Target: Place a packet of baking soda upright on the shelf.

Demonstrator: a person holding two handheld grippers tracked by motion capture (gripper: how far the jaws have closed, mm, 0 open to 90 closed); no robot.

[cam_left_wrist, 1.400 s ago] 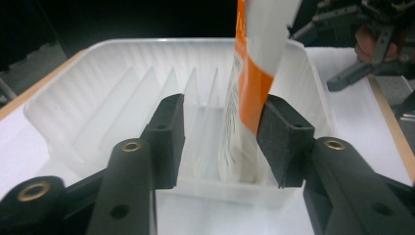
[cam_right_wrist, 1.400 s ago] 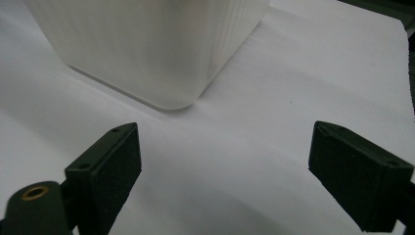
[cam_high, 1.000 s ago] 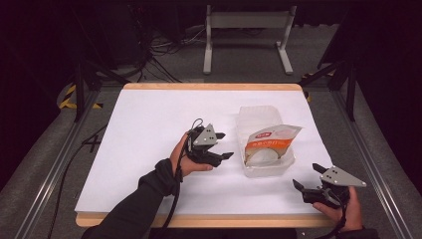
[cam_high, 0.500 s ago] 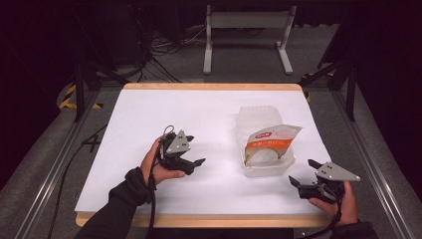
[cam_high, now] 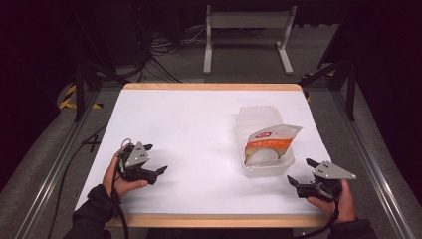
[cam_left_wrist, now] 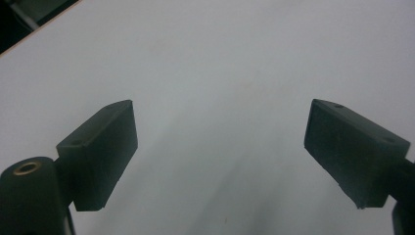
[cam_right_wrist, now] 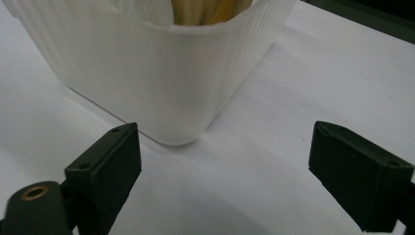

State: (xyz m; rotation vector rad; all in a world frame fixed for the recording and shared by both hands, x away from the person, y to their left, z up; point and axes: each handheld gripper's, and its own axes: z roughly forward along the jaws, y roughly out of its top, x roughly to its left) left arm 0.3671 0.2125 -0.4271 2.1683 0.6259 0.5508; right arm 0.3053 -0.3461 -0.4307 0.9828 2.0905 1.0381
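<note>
Both jaws wide and empty, left gripper [cam_high: 158,173] far left, right gripper [cam_high: 298,175] just near translucent tub [cam_high: 259,117] holding pouch [cam_high: 271,140] at right: probably light, flexible; grip stiffer rim.

You're working at a white table [cam_high: 199,129] with a pale wooden edge showing along its near and far sides. Around it the room is dark (almost black past the far edge). Beyond the table stands a grey metal frame [cam_high: 247,35] on two feet, on a grey floor [cam_high: 318,55]. Black cables [cam_high: 169,47] lie tangled to its left. Yellow-and-black hazard tape [cam_high: 69,97] marks the floor at your left.
</note>
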